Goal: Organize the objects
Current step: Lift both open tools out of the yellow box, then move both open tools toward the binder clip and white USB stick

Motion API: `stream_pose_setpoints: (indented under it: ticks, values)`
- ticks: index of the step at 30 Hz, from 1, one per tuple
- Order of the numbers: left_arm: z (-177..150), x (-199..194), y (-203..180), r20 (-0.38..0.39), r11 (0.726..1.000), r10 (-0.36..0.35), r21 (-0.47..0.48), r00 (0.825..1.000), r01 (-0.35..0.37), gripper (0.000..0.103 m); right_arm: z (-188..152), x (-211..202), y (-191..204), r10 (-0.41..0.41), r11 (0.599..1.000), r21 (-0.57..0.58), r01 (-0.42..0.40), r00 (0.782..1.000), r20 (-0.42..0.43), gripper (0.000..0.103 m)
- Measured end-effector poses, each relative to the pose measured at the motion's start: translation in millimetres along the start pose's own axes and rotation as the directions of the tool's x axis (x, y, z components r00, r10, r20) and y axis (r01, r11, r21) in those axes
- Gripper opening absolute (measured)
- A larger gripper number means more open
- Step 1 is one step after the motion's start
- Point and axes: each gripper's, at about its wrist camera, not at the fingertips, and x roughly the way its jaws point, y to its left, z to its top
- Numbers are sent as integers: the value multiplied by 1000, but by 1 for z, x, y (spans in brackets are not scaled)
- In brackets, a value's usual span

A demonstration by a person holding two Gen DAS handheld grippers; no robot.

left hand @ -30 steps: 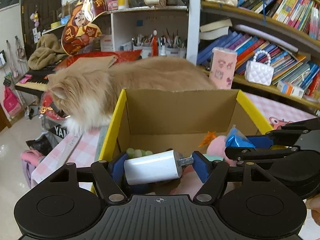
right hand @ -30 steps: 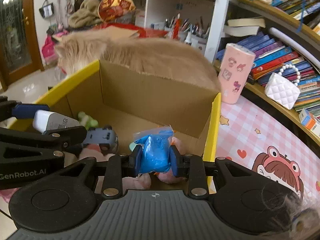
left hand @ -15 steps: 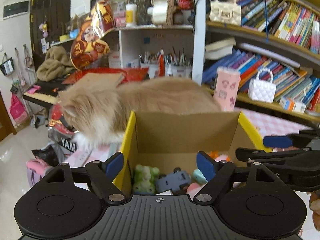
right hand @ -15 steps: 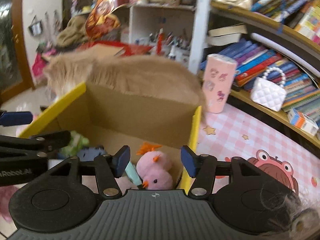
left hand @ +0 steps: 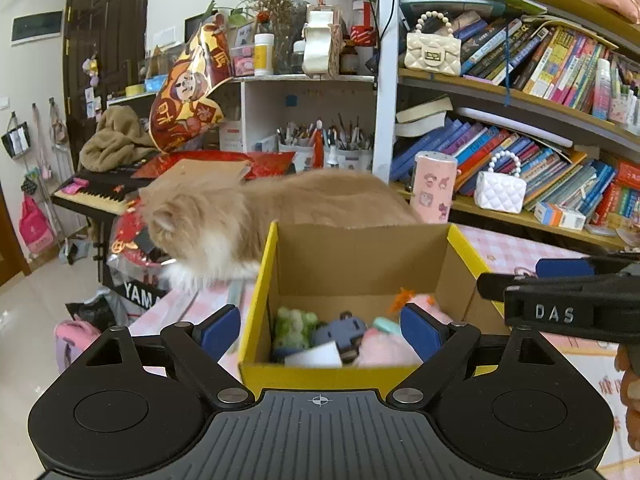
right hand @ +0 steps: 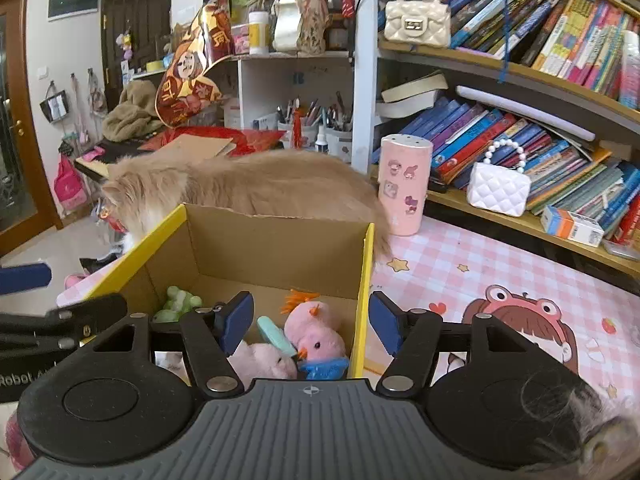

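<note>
Pink checked cloth covers the surface [right hand: 500, 272], and shelves full of books [right hand: 560, 80] stand behind it; a fluffy orange cat [left hand: 280, 208] lies just behind the cardboard box [left hand: 360, 256], which has yellow edges and stands open on the surface. Both grippers are held in front of the box and hold nothing; the left gripper [left hand: 320, 330] is released, with its blue pads wide apart, one on each side of the near left corner of the box; the right gripper [right hand: 310, 322] is released too, and its pads stand on both sides of the right wall of the box. Inside the box lie the toys: a green plush [left hand: 294, 326], a small grey-blue car [left hand: 340, 330], a white charger [left hand: 316, 356] near the front wall, two pink plush chicks [right hand: 316, 336] touching each other, and a blue packet [right hand: 322, 368] just in front of them. A pink tumbler [right hand: 404, 184] stands near the back right corner of the box, beside the cat.
</note>
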Motion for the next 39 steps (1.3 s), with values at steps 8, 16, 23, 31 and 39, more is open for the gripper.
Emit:
stream_pose_setpoints:
  ticks: [8, 16, 23, 31, 39]
  values:
    - [-21, -28, 8, -25, 1000, -15, 3, 1000, 15, 90, -25, -35, 11, -8, 1000, 28, 9, 1000, -4, 65]
    - [-44, -44, 11, -61, 999, -33, 11, 998, 34, 90, -62, -60, 21, -35, 998, 47, 38, 997, -62, 65]
    - [-62, -55, 6, -96, 997, -65, 32, 993, 68, 90, -88, -77, 28, -63, 995, 66, 70, 993, -104, 66]
    - [-78, -61, -5, -132, 989, -121, 67, 984, 131, 90, -112, -93, 31, -105, 988, 94, 120, 984, -145, 66]
    - [-87, -56, -26, -178, 973, -189, 103, 966, 209, 90, -130, -105, 22, -165, 976, 111, 188, 967, -192, 66]
